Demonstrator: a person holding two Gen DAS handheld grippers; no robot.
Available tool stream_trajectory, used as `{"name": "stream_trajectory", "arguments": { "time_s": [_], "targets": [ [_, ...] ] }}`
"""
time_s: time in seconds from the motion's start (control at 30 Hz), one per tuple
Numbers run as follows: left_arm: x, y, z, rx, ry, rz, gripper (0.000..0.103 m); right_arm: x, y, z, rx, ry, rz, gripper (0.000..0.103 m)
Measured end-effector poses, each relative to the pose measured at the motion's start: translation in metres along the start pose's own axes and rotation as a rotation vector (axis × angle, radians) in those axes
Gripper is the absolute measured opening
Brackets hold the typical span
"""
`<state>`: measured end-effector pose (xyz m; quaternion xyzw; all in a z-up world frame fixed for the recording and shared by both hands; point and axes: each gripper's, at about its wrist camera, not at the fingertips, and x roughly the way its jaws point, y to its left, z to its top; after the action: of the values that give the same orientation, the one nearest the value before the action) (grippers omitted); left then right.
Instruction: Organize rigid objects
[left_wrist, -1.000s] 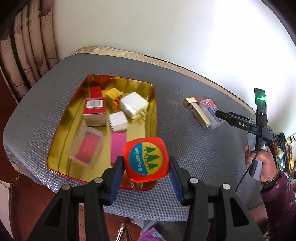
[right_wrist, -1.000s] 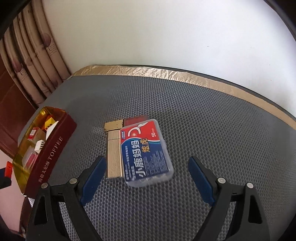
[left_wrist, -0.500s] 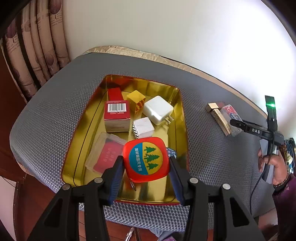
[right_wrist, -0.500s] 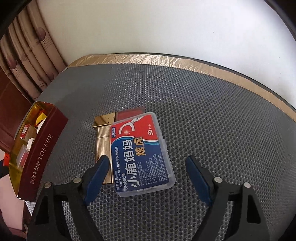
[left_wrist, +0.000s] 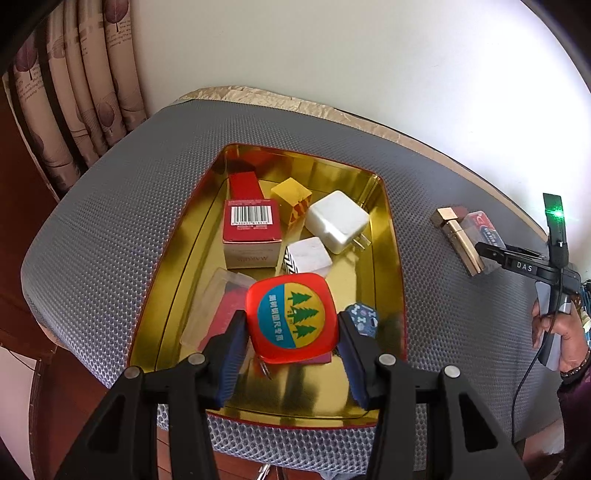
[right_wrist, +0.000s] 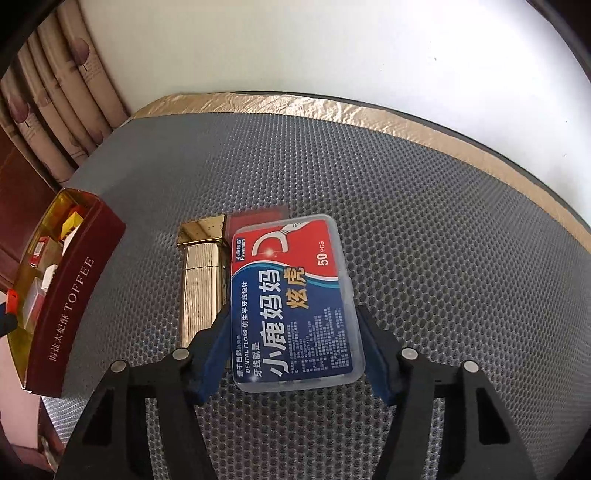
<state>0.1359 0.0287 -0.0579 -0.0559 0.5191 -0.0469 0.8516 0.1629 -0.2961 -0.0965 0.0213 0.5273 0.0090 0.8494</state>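
1. The left gripper (left_wrist: 291, 334) is clamped on a red tape measure (left_wrist: 291, 317) with a blue-and-yellow tree label, both blue pads pressed to its sides, held above the near end of the gold tin (left_wrist: 391, 258).
2. The right gripper (right_wrist: 293, 350) straddles the dental floss box (right_wrist: 291, 302) — the left pad touches its edge, but whether the right pad does I cannot tell, so a grip cannot be confirmed.
3. The floss box lies on the grey mesh table (right_wrist: 424, 240), touching a ribbed gold lighter (right_wrist: 199, 288) on its left, with a dark red flat piece (right_wrist: 258, 218) peeking out behind.
4. Inside the tin lie a red barcode box (left_wrist: 251, 232), a yellow block (left_wrist: 291, 199), a white charger (left_wrist: 338, 221), a white cube (left_wrist: 308, 256), a clear case (left_wrist: 216, 306) and a small blue patterned item (left_wrist: 364, 319).
5. From the right wrist view the tin's maroon side reads "TOFFEE" — it sits well apart to the left.
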Motion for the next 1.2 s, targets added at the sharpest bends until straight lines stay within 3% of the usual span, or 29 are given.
{"name": "stream_trajectory", "arguments": {
  "time_s": [0.2, 0.43, 0.7, 0.93, 1.2],
  "targets": [
    [0.007, 0.008, 0.004, -0.013, -0.001, 0.017, 0.049, -0.017, -0.013, -0.011, 0.061, -0.050, 0.022, 0.060],
    [0.015, 0.021, 0.010, -0.031, -0.010, 0.064, 0.049, -0.052, -0.038, -0.048, 0.197, -0.120, 0.067, 0.060],
    [0.025, 0.025, 0.013, -0.002, -0.025, 0.122, 0.049, -0.079, -0.049, -0.083, 0.260, -0.145, 0.079, 0.060],
    [0.020, 0.026, 0.018, 0.013, -0.083, 0.167, 0.049, -0.086, -0.054, -0.102, 0.297, -0.147, 0.073, 0.060],
    [-0.030, 0.034, 0.002, -0.117, -0.204, 0.146, 0.049, -0.089, -0.067, -0.119, 0.356, -0.151, 0.081, 0.060]
  ]
}}
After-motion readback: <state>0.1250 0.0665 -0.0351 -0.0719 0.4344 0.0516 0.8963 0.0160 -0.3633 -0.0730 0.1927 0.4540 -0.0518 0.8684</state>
